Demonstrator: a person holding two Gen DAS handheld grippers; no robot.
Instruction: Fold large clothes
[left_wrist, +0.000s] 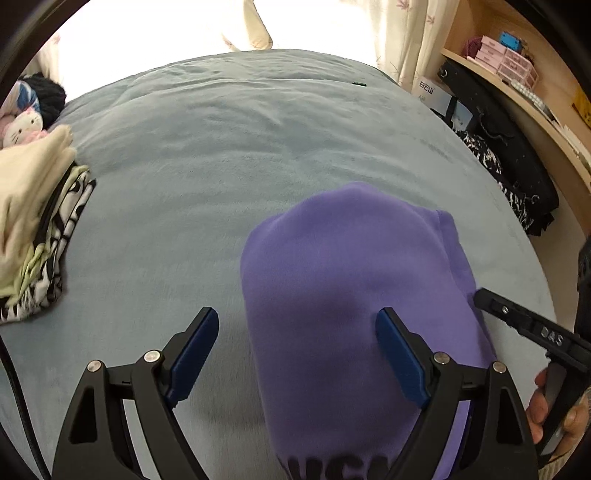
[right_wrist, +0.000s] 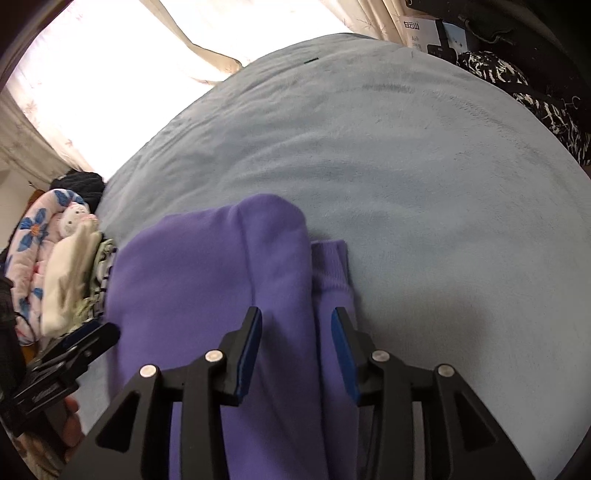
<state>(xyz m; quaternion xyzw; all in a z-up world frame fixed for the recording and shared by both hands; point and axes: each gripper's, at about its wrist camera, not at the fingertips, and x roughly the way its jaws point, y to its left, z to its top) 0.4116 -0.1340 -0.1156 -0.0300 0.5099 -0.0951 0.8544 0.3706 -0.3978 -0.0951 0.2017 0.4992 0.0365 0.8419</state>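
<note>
On the grey-blue bed cover (left_wrist: 258, 155), my spread left gripper (left_wrist: 297, 354) and half-open, empty right gripper (right_wrist: 297, 350) hover over the folded purple sweatshirt (left_wrist: 351, 280), soft, thick and floppy fleece, probably best pinched at its layered edges.

You have a wide bare stretch of the blue-grey bed cover (left_wrist: 229, 155) running to the far edge and far corners. At the left edge, a stack of folded clothes (left_wrist: 33, 229) and a plush toy (left_wrist: 20, 129) block you. The purple garment (left_wrist: 343, 295) fills the near middle; dark bags (left_wrist: 517, 177) crowd the right edge.
</note>
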